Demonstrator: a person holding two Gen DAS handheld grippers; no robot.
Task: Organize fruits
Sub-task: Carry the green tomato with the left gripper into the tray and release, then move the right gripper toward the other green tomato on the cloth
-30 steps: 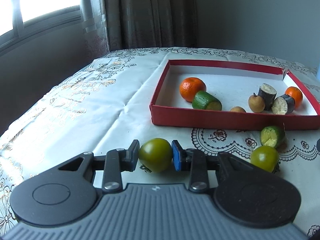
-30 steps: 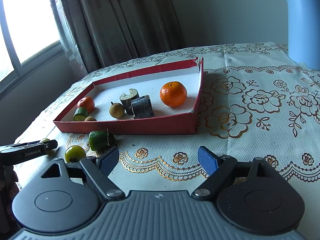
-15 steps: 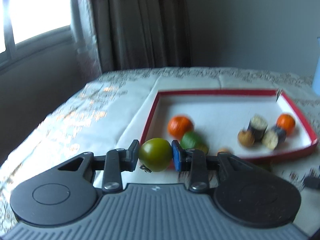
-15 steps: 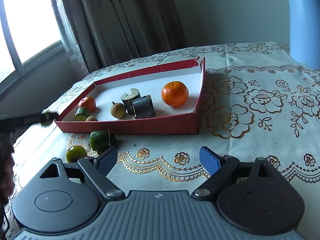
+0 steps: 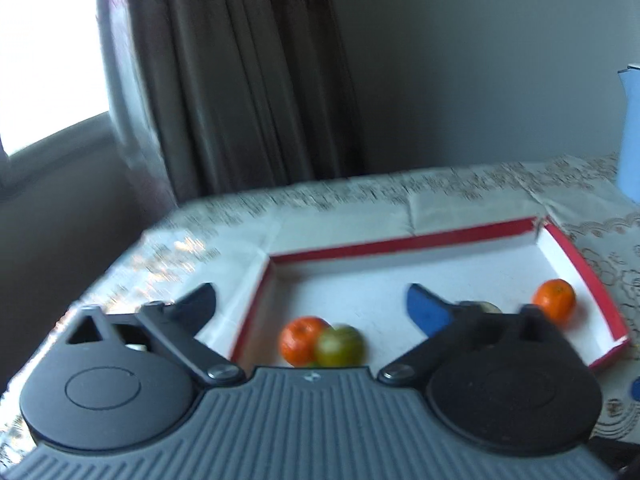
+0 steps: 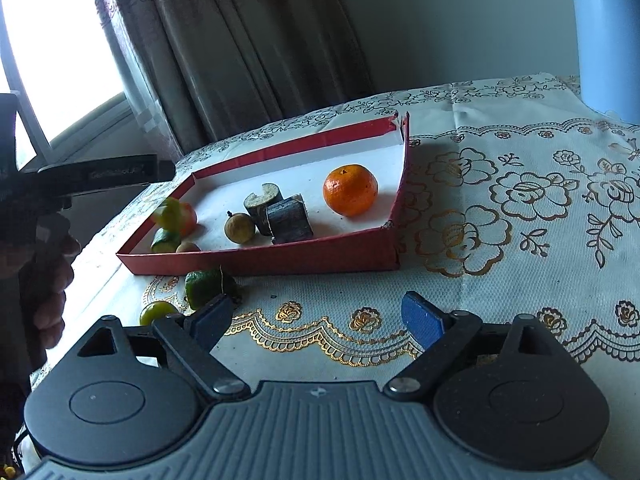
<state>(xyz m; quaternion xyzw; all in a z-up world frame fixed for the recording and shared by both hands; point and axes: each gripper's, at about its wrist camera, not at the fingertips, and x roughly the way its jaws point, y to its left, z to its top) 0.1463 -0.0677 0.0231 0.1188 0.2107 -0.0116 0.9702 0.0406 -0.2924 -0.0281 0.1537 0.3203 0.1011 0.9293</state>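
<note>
Left gripper (image 5: 311,305) is up over the near-left corner of the red tray (image 5: 400,242), fingers spread wide w/ nothing between them, and the green fruit (image 5: 339,346) shows blurred right below, up against an orange (image 5: 301,339) inside the tray. From the right-hand view that same green fruit (image 6: 171,213) is smeared too, so I'd guess it's dropping or rolling, can't tell if it's settled. Rest of the tray: another orange (image 6: 351,189) toward the far end, two dark stubby cut pieces (image 6: 280,214), a small brown fruit (image 6: 239,228), a green cut piece (image 6: 165,240) and a little tan one near the front wall. Right gripper (image 6: 316,317) hangs low over the patterned tablecloth (image 6: 520,208), fingers apart, empty, well short of the tray. Two things not in yet, both on the cloth just outside the tray's front wall: a green cut chunk (image 6: 205,289) and, nearer, a small round green fruit (image 6: 158,313). To finish this step clean, I'd say hold the left one up and wide till the fruit stops, no nudging the orange next to it, tray walls are low so a rolling one could bump things about. Then prob. the round one on the cloth: come in level, straddle it at the widest part, squeeze gently since it's round and will squirt out sideways if pinched off-centre.
</note>
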